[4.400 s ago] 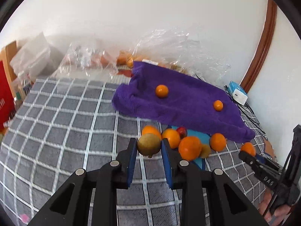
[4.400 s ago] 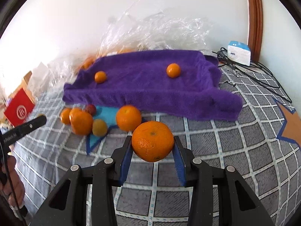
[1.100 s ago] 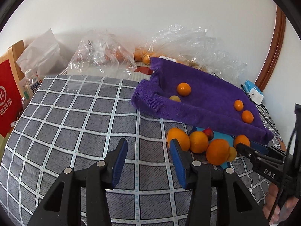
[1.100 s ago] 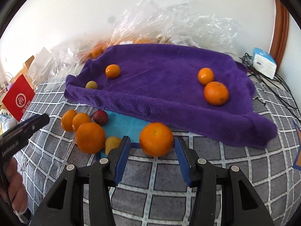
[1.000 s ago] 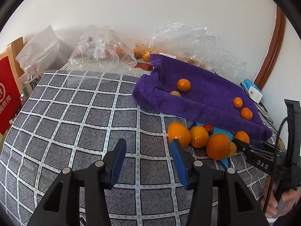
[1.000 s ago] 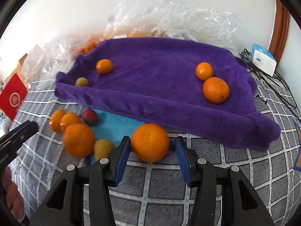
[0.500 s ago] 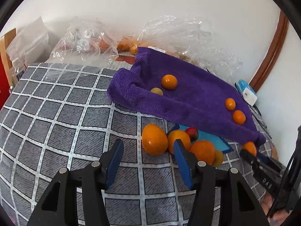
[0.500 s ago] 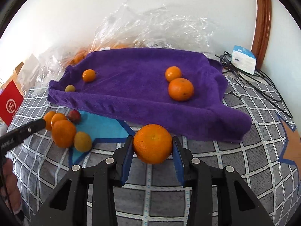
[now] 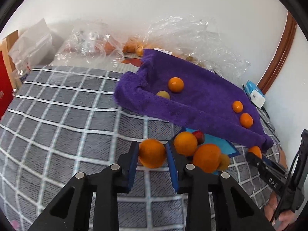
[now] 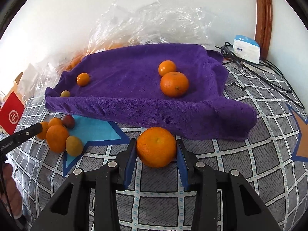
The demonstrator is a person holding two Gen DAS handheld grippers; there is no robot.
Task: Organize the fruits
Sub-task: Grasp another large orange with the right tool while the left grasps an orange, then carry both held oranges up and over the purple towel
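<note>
Left gripper [image 9: 152, 155] clamps an orange [image 9: 152, 153] at the pile's edge; right gripper [image 10: 156, 155] squeezes a big orange [image 10: 156, 146] just before the purple towel [image 10: 134, 100]. Four fruits sit on the towel: three oranges and one yellowish fruit [image 10: 65, 93]. Beside the left one's catch, four loose fruits on the checked cloth [image 9: 57, 119], maybe more hidden.
</note>
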